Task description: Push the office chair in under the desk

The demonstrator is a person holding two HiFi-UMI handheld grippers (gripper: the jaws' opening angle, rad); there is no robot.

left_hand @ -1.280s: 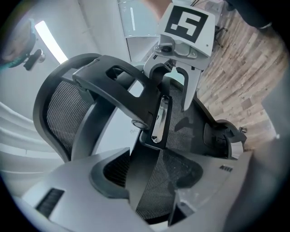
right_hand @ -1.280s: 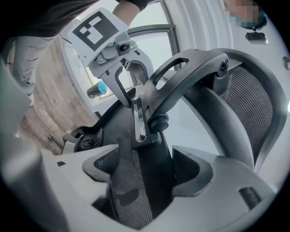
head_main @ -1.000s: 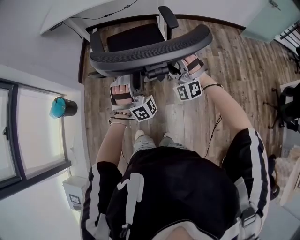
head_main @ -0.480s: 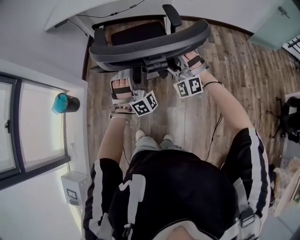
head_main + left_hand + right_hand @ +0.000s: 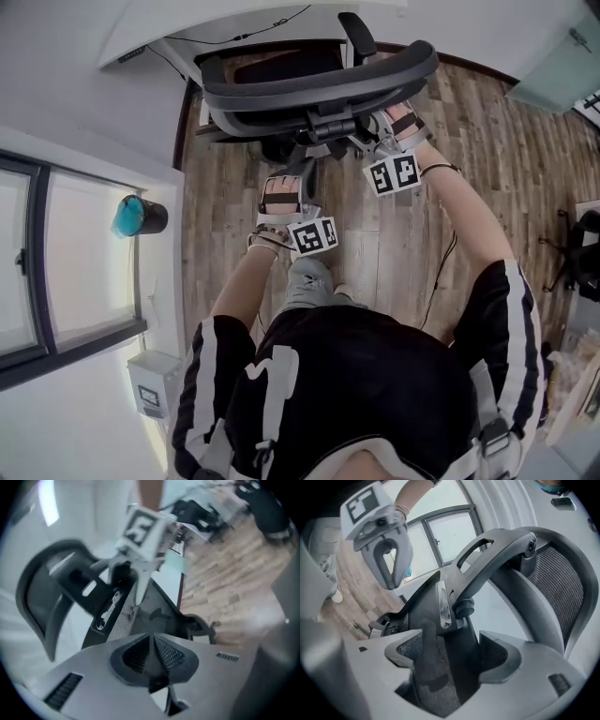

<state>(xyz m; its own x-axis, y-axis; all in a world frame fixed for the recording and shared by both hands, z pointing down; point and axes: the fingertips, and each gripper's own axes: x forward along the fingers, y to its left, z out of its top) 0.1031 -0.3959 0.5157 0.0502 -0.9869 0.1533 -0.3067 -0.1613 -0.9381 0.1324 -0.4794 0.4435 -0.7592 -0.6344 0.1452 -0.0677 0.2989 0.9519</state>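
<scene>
Standing over a wooden floor (image 5: 403, 234), a person in a black top with white stripes down the sleeves reaches both arms forward. Nearest the body is the left gripper (image 5: 307, 173). Its jaws have just closed and now meet tip to tip with nothing between them. It hangs low behind the office chair (image 5: 319, 84) and grips no part of it.

Further out and higher, the right gripper (image 5: 450, 667) sits tucked under the curved top of the backrest. Its jaws stand partly apart and are closed on the dark upright post at the back of the chair, which fills the gap between the pads.

The chair faces away from the person, its grey backrest arching across both grippers. Its black seat reaches in below the front edge of the white desk (image 5: 234, 23), while the backrest remains out over the floor. One armrest rises at the right, close to the desk edge.

Off to the left, a teal cup (image 5: 141, 217) stands on the sill beside a dark-framed window (image 5: 75, 262).
</scene>
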